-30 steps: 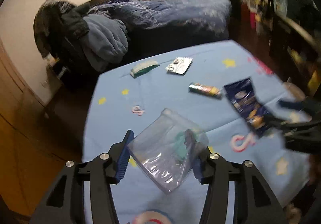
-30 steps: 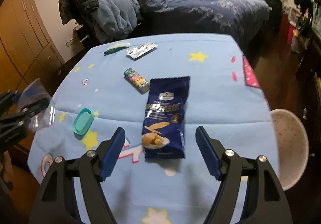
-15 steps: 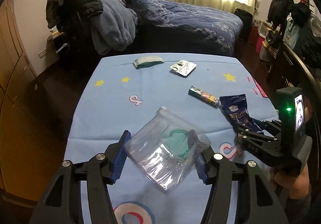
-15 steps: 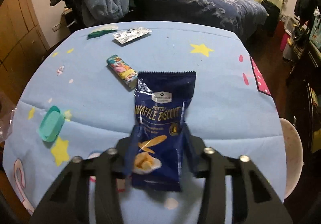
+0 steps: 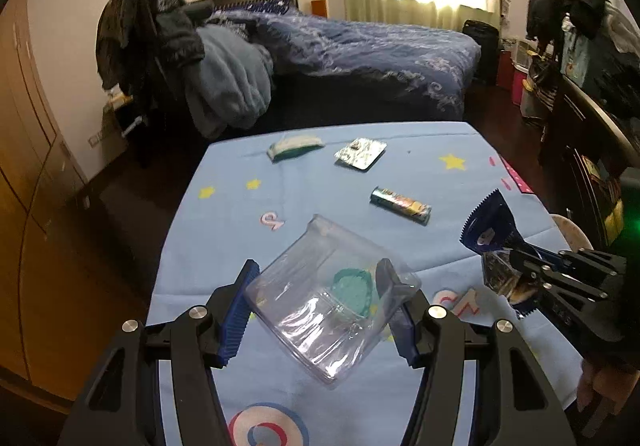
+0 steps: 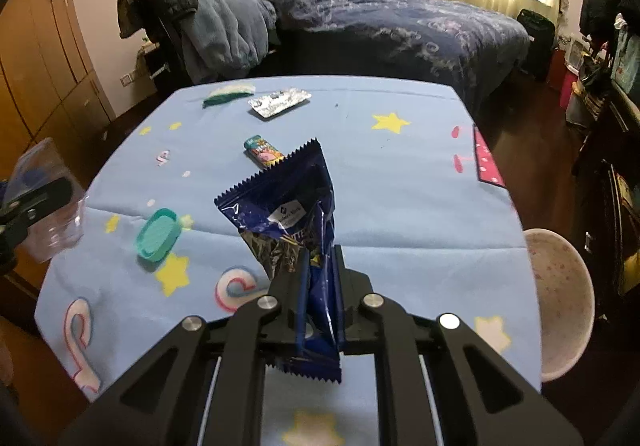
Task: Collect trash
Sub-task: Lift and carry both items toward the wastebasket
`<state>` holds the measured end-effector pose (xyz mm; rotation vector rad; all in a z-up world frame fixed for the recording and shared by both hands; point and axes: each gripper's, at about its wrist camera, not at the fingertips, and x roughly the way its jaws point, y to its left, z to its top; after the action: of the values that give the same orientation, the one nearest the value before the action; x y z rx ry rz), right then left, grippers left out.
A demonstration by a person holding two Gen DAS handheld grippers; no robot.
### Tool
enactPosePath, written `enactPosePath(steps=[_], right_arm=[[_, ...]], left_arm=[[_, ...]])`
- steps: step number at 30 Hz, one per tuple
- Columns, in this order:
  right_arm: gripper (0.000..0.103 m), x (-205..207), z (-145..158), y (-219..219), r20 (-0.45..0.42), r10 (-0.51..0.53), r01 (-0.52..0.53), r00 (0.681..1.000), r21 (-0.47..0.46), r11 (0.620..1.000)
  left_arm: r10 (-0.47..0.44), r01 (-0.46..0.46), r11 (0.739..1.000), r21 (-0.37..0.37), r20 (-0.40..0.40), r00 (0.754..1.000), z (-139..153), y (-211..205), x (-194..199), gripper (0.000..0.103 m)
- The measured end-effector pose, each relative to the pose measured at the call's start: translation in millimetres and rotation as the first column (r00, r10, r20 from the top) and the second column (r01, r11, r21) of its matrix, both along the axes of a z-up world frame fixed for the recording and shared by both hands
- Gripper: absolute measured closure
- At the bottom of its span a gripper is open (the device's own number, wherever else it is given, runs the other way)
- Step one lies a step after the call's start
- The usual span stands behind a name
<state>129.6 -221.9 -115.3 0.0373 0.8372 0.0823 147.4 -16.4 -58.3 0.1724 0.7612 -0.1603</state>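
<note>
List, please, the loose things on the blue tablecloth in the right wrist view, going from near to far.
teal oval lid → colourful small packet → silver blister pack → green and white wrapper

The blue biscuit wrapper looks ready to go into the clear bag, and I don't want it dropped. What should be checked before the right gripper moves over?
1. Right gripper shut on the blue biscuit wrapper: ok.
2. Wrapper lifted off the table: ok.
3. Left gripper holding the clear bag: ok; the bag sits between its fingers.
4. Bag mouth open and facing the wrapper: cannot tell; the rim at its far end looks spread.
5. Path between wrapper and bag free: ok, judging from the left wrist view.
6. Other trash out of the way: ok; the teal container lies on the table.
</note>
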Motion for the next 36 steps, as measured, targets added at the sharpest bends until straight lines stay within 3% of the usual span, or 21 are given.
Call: enactPosePath(steps=[12, 20, 36], right_arm=[[0.091, -56.4, 38.7, -28.8, 0.087, -0.037, 0.036, 0.996, 0.013, 0.999], [0.091, -76.9, 45.7, -62.6, 0.117, -0.109, 0.104, 0.987, 0.05, 0.993], [0.091, -111.1, 48.2, -155.6, 0.149, -0.317, 0.302, 0.937, 0.117, 0.946]], left_arm=[[-0.116, 0.115, 0.993, 0.018, 0.05, 0.992, 15.5, -46.3, -19.5, 0.043], [-0.189, 0.187, 0.982, 0.039, 0.084, 0.978, 27.9, -82.4, -28.7, 0.042], [-0.375, 0.367, 0.926, 0.087, 0.124, 0.919, 43.2, -175.9, -32.9, 0.041]])
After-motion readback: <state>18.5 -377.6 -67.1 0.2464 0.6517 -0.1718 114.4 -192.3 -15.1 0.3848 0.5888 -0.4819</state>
